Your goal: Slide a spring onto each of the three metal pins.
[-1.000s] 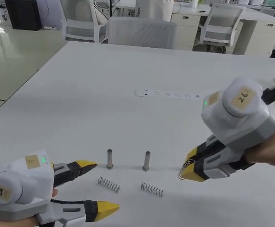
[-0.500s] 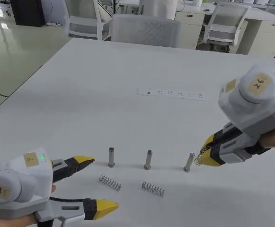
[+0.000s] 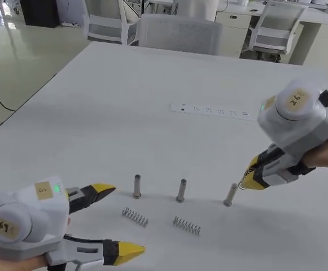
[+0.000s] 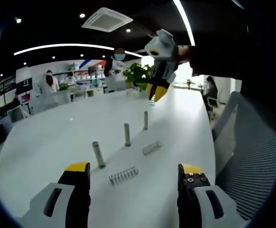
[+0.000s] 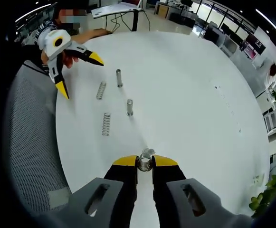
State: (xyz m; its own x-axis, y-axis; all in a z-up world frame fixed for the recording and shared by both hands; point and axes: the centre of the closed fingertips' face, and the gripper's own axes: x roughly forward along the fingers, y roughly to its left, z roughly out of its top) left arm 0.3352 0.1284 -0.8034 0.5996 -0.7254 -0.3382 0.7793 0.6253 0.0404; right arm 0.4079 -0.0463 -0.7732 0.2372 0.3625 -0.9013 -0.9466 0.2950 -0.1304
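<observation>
the held spring (image 5: 146, 164) is pinched between the yellow tips of the right gripper (image 3: 247, 180), jaws drawn narrow around its coil. its long axis seems to run forward along the jaws, with one open end leading, though the right gripper view is too foreshortened to be sure. the right pin (image 3: 231, 195) stands upright on the white table (image 3: 152, 101). its top is just beside and slightly below the gripper tips, towards the person's left in the head view. spring and pin look very close there, but i cannot tell whether they touch.

the coming move turns on that small offset. the coil's open end has to come over the pin's top, with its axis lined up on the pin's vertical axis, before it can slide down. judging by the angled approach, the gripper would need tipping steeper.

the middle pin (image 3: 181, 190) and the left pin (image 3: 137, 186) stand bare in the same row. the right loose spring (image 3: 186, 226) and the left loose spring (image 3: 135, 217) lie flat just in front of them.

the left gripper (image 3: 118, 219) rests low by the left pin, jaws spread wide and holding nothing. it is the nearer one to both loose springs.
</observation>
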